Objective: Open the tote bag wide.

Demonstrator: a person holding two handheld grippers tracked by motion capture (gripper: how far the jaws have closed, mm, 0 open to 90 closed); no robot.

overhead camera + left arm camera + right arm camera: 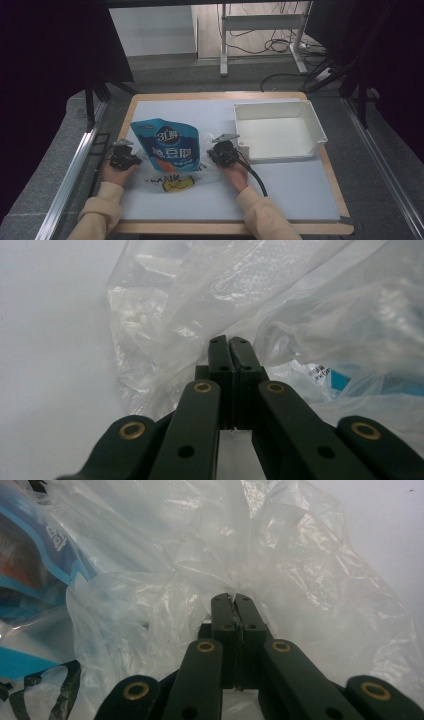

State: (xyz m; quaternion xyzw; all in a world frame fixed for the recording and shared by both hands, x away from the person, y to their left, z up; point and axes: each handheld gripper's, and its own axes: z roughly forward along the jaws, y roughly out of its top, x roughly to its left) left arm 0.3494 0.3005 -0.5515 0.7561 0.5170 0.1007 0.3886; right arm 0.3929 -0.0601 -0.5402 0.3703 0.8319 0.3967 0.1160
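The clear plastic bag [172, 172] lies on the grey mat [280, 195] of the tabletop [150, 96], near the person's edge, between the two hands. It bears a black "THANK" print and a yellow smiley face. A blue snack pouch [167, 142] stands partly inside the bag, its top leaning toward the far side.

The left hand-held gripper [131, 159] sits at the bag's left edge; in the left gripper view its jaws are pressed together on a fold of the film [200, 315]. The right hand-held gripper [216, 154] sits at the bag's right edge, jaws likewise clamped on bunched film [280, 570].

A white tray [310, 112] stands just right of the right hand-held gripper.
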